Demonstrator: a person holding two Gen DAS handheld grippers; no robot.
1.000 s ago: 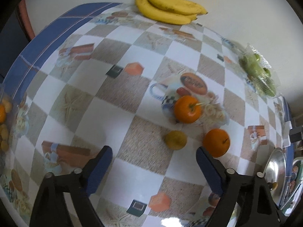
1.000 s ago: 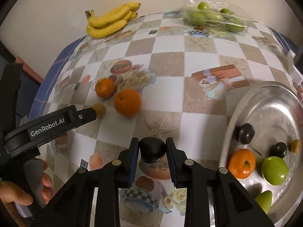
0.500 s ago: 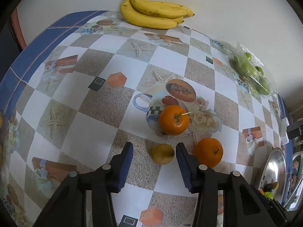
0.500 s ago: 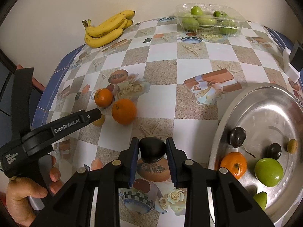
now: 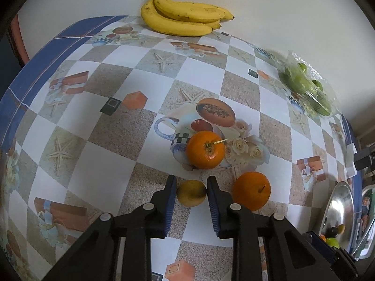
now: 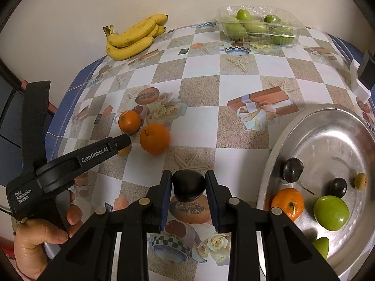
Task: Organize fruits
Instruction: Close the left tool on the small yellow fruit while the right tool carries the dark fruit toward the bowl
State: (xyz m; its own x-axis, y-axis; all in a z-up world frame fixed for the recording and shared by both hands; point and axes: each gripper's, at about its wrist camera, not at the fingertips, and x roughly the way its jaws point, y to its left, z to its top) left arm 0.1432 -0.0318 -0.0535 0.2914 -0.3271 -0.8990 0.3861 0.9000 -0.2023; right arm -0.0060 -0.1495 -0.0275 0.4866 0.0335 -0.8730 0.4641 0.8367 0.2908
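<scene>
Your left gripper (image 5: 191,194) has its blue-padded jaws drawn narrow around a small, dull yellow round fruit (image 5: 191,193) that sits on the glossy checkered tablecloth (image 5: 112,140); both pads look to be touching its sides. Just to its right lies a smooth round orange with a short stem (image 5: 252,190), and just beyond it a second orange with a pale twig stub (image 5: 205,149), both close to the fingers. Your right gripper (image 6: 188,187) is clamped on a dark, glossy, rounded fruit (image 6: 188,185), held above the cloth. To its right the shiny round metal tray (image 6: 328,135) carries a small orange, two dark plums, a smooth green apple and a tiny yellow fruit on its near half; the far half is bare metal. A bunch of ripe yellow bananas (image 6: 133,37) and a clear plastic tub of green fruit (image 6: 257,27) sit along the far edge by the wall, well apart from both grippers.
</scene>
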